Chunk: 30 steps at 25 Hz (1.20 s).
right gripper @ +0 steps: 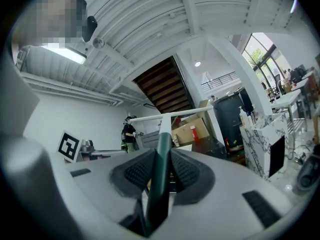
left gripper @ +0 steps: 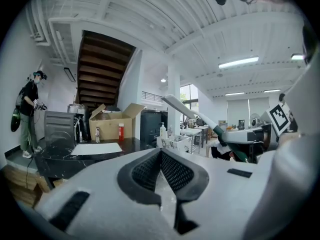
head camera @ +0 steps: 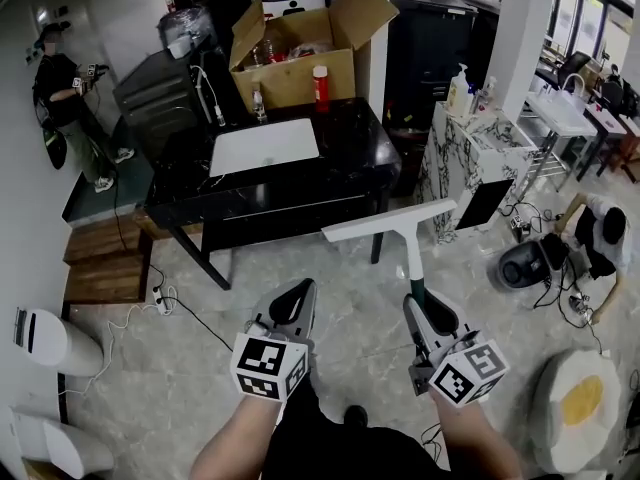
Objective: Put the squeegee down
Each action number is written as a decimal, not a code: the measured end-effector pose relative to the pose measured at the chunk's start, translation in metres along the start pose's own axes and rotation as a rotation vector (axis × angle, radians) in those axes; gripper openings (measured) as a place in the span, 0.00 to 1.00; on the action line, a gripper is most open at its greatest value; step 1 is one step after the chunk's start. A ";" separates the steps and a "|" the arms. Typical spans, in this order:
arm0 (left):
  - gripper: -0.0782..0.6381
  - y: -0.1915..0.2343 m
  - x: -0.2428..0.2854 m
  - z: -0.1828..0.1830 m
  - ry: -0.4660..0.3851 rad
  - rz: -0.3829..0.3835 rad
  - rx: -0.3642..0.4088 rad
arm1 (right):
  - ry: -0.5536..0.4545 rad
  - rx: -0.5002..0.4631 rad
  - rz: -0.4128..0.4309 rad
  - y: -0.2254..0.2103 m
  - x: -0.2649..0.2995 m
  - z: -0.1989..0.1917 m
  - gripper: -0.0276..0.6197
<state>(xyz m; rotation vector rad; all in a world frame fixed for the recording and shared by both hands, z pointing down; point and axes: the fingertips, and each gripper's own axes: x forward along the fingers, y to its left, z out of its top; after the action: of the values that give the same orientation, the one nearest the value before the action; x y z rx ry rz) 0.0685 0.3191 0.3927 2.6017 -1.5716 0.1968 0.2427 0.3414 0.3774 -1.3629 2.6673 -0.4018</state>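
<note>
The squeegee has a long white blade on a white neck and a dark green handle. My right gripper is shut on that handle and holds the tool out nearly level, blade farthest from me, just short of the black table. In the right gripper view the green handle runs up between the pads of my right gripper to the blade. My left gripper hangs beside it on the left, shut and with nothing in it. From the left gripper view the squeegee shows at the right.
On the table lie a white board, an open cardboard box and a red bottle. A marble counter stands at the right, wooden steps at the left. One person stands far left; another crouches at the right.
</note>
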 end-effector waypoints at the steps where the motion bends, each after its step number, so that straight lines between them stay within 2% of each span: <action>1: 0.12 0.007 0.003 -0.002 0.002 -0.004 0.007 | 0.004 0.003 -0.001 0.002 0.009 -0.002 0.20; 6: 0.12 0.064 0.025 -0.008 0.009 -0.010 0.013 | 0.012 -0.004 -0.007 0.010 0.065 -0.002 0.20; 17: 0.12 0.203 0.099 0.021 -0.024 -0.058 0.007 | 0.017 -0.029 -0.047 0.016 0.213 0.013 0.20; 26: 0.12 0.269 0.132 0.029 -0.029 -0.112 0.002 | 0.006 -0.040 -0.116 0.016 0.281 0.027 0.20; 30: 0.12 0.284 0.145 0.028 -0.029 -0.138 -0.020 | 0.008 -0.044 -0.133 0.014 0.305 0.027 0.20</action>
<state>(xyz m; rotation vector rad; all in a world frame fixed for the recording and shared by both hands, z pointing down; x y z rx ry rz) -0.1145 0.0566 0.3926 2.6965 -1.3876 0.1323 0.0584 0.0979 0.3516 -1.5602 2.6155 -0.3649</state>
